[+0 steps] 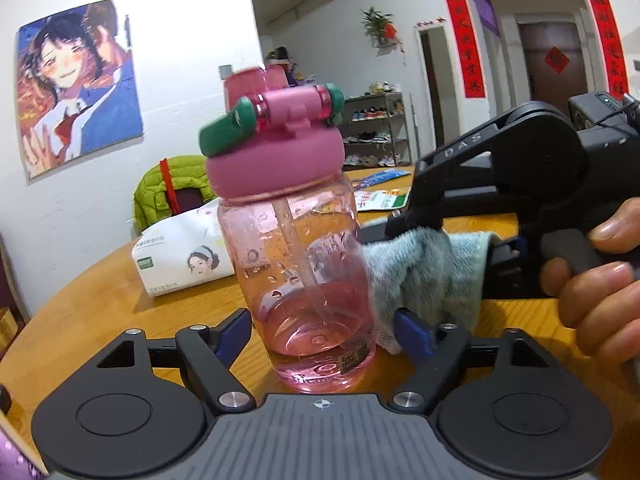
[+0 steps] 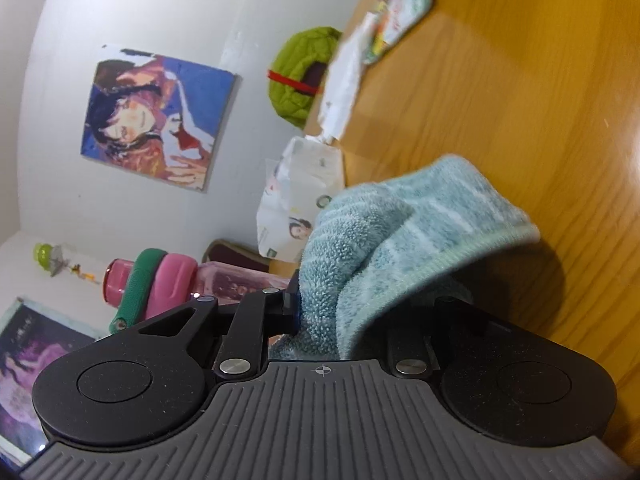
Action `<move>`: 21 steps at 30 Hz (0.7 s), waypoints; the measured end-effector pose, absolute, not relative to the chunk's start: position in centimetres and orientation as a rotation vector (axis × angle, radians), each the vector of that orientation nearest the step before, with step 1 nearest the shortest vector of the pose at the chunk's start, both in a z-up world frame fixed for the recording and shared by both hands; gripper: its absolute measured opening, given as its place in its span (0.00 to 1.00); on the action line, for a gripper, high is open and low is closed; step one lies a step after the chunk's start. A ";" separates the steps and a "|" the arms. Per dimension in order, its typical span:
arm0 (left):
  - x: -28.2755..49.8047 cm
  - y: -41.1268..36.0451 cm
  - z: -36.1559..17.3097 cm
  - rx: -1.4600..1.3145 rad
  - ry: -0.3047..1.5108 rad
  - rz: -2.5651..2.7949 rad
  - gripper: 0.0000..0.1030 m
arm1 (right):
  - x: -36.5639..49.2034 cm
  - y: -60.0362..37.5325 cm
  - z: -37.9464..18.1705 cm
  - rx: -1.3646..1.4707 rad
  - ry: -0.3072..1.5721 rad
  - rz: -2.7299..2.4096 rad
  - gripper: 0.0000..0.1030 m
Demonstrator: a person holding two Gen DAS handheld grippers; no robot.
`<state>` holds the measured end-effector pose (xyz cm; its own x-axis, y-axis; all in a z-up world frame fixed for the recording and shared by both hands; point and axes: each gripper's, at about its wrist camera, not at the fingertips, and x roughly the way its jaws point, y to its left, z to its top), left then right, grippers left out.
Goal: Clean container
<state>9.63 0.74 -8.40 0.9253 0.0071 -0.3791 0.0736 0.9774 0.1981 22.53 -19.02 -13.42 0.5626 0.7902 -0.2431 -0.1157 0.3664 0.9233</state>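
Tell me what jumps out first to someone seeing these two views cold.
The pink water bottle with its pink lid and green handle stands on the wooden table, dead centre between the open fingers of the left gripper. Right beside it, the right gripper clamps a fluffy light-blue towel against the bottle's side. Behind, a bright anime poster hangs on the white wall.

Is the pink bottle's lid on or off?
On. The pink lid sits on the neck of the upright bottle, green carry strap folded over it; spout cap state unclear.
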 end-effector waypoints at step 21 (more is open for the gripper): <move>10.9 1.6 -9.0 0.301 0.365 -0.079 0.78 | 21.4 -20.1 -12.0 0.985 0.781 0.709 0.25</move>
<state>10.94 1.61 -9.03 0.9314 -0.0224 -0.3632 0.1303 0.9524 0.2755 21.37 -20.05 -11.96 0.5335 0.8097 -0.2445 -0.1647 0.3830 0.9089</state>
